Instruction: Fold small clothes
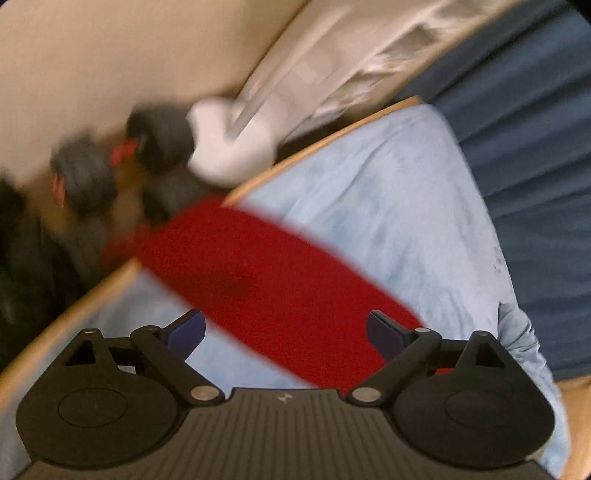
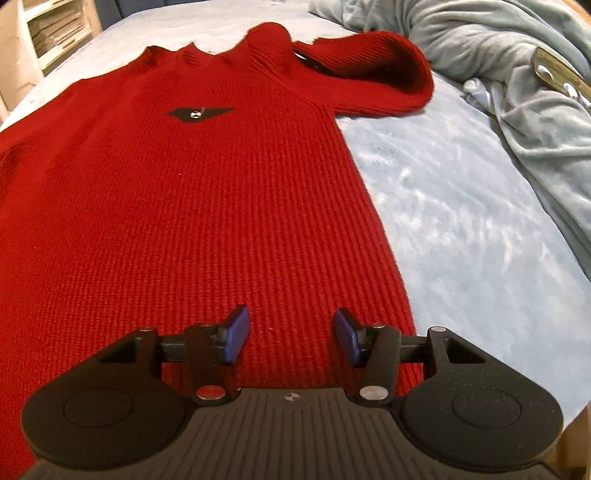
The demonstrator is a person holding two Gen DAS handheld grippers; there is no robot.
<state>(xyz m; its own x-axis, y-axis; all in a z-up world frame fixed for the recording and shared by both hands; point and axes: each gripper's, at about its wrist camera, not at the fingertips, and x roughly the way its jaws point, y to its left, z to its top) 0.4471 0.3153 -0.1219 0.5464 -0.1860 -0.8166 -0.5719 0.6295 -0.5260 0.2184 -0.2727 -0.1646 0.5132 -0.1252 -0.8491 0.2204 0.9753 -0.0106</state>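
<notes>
left hand-held gripper [image 1: 286, 332]: jaws wide apart, blue pads [image 1: 188, 330] bare, nothing held; view is motion-blurred
right hand-held gripper [image 2: 291, 338]: jaws partly apart, nothing pinched between the blue pads [image 2: 236, 338]; hovers just over the sweater hem end, can't tell if pads touch the knit
red sweater [image 2: 192, 206]: task item, ribbed knit, lies flat on the bed, stretching straight ahead of the right hand-held gripper, neck at the far end
sweater in left view [image 1: 266, 273]: blurred red band running diagonally ahead of and under the left hand-held gripper, from its far left to its near right, passing between the open pads
sleeve [image 2: 376, 70]: far right of the right hand-held gripper, bent over on itself beside the neck
black patch [image 2: 199, 112]: on the chest, far ahead, small silver stud in the middle
bed cover [image 2: 461, 221]: light blue, fuzzy, under the sweater, bare to the right of the right hand-held gripper
crumpled blanket [image 2: 498, 55]: grey-green, far right, touching the bed cover, well apart from the sweater body
bed frame [image 1: 325, 142]: wooden edge, ahead of the left hand-held gripper
dumbbells [image 1: 155, 136]: dark, blurred, on the floor beyond the frame, far left
white object [image 1: 232, 144]: beside the dumbbells, too blurred to identify
shelves [image 2: 55, 29]: far left of the right hand-held gripper
</notes>
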